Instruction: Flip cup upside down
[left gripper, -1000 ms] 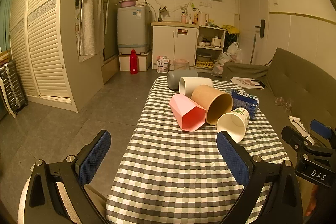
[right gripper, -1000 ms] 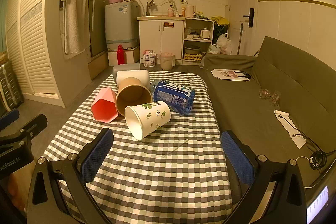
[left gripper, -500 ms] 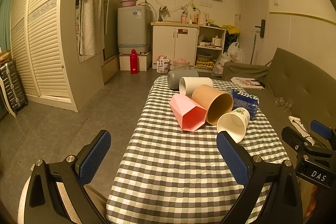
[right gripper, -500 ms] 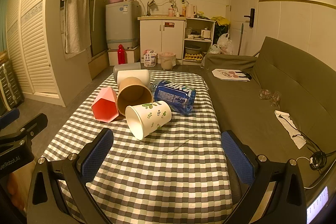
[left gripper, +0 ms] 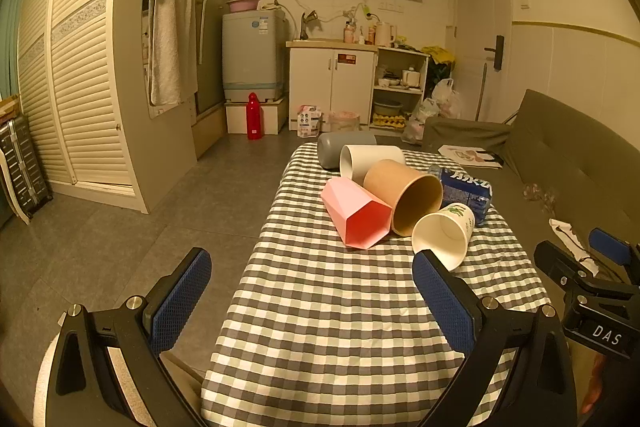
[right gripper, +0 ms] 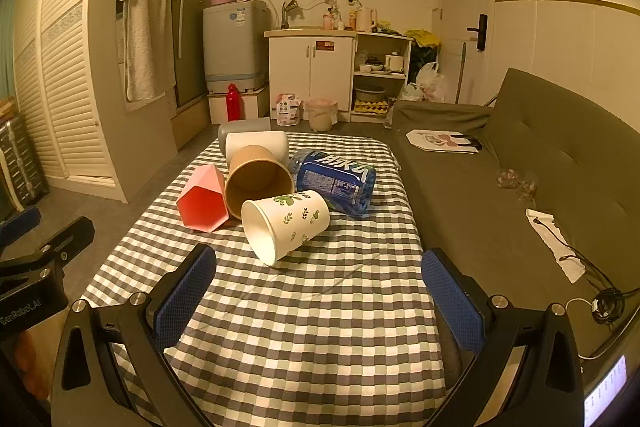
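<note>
Several cups lie on their sides on the checkered table [left gripper: 340,311] [right gripper: 320,307]. Nearest is a white paper cup with green leaves [right gripper: 286,225] [left gripper: 442,235], mouth towards me. Behind it lie a brown paper cup [right gripper: 258,181] [left gripper: 404,195], a pink faceted cup [right gripper: 202,201] [left gripper: 356,213], a white cup [right gripper: 256,145] [left gripper: 370,159] and a grey cup [right gripper: 244,127] [left gripper: 346,149]. My left gripper [left gripper: 310,295] is open and empty, short of the cups. My right gripper [right gripper: 318,291] is open and empty, just in front of the leaf cup.
A blue-labelled water bottle [right gripper: 334,179] [left gripper: 464,189] lies beside the cups. A grey sofa [right gripper: 520,187] runs along the table's right side, with a cloth and cable on it. Bare floor [left gripper: 140,227] lies left of the table. Kitchen cabinets stand at the back.
The right gripper has edged slightly closer to the leaf cup. The left gripper and the cups have not visibly moved.
</note>
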